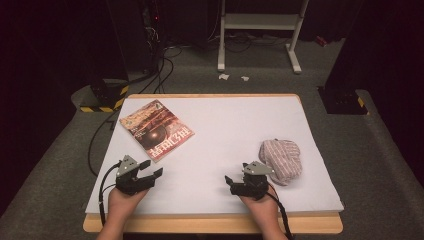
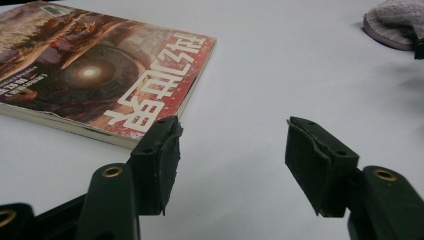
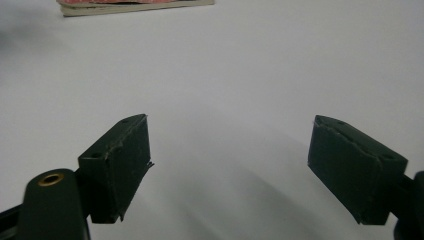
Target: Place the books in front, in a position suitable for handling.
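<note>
Looks like nothing's started on my end: left gripper sits wide and empty just short of the magazine lying flat on the table, right gripper also spread, empty, beside the striped cloth.

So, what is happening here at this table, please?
A person sits at a white-covered table with a gripper in each hand. The left gripper is open, near the corner of a book but apart from it. The right gripper is open too, beside a striped cloth. Neither holds anything, and both things lie untouched.
</note>
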Demonstrator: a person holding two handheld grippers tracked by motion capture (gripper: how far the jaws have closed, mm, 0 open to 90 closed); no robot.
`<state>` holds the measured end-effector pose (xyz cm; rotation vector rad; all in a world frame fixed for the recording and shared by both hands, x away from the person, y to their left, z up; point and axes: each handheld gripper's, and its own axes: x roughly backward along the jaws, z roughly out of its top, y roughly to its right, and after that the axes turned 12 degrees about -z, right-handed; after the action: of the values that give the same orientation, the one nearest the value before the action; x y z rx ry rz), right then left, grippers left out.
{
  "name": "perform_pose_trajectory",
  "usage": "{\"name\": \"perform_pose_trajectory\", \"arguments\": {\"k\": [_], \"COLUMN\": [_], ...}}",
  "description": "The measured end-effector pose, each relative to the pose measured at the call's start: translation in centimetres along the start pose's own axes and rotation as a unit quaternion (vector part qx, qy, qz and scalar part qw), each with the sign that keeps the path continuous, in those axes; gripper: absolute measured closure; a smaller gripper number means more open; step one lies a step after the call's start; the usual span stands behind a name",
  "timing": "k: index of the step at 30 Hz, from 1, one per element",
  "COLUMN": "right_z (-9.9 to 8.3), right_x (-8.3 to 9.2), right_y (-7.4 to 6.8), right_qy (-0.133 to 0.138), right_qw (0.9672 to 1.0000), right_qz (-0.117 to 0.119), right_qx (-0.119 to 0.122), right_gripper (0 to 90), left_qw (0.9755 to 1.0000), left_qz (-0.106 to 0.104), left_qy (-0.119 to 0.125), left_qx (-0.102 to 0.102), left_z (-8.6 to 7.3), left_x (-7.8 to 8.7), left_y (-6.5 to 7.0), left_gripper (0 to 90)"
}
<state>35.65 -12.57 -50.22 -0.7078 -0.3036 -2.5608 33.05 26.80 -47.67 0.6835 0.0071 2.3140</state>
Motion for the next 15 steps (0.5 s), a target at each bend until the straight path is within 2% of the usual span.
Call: {"name": "perform_pose_trajectory", "arguments": {"k": [2, 5, 10, 15], "right_z": [-0.11, -0.18, -0.19, -0.16], "right_x": [0.19, 0.3, 0.33, 0.36], "right_y": [-0.03, 0.0, 0.27, 0.32], "right_qy": [0.004, -0.001, -0.005, -0.003], "right_qw": [1.0, 1.0, 0.9998, 0.9998], "right_qz": [-0.005, -0.001, 0.01, 0.012], "right_qx": [-0.001, -0.007, -0.018, -0.015], "right_gripper": [16.5, 17.6, 18.8, 23.6], "left_qw": [1.0, 0.9999, 0.9997, 0.9995], "left_qz": [0.005, 0.013, 0.016, 0.017], "left_qy": [-0.003, -0.009, -0.019, -0.024], "left_qx": [-0.003, 0.0, 0.0, -0.006], "left_z": [-0.05, -0.18, -0.35, -0.44], "left_x": [-0.12, -0.23, -0.38, -0.31], "left_y": [-0.02, -0.15, -0.34, -0.23], "left_gripper": [39.7, 40.5, 40.8, 41.0]}}
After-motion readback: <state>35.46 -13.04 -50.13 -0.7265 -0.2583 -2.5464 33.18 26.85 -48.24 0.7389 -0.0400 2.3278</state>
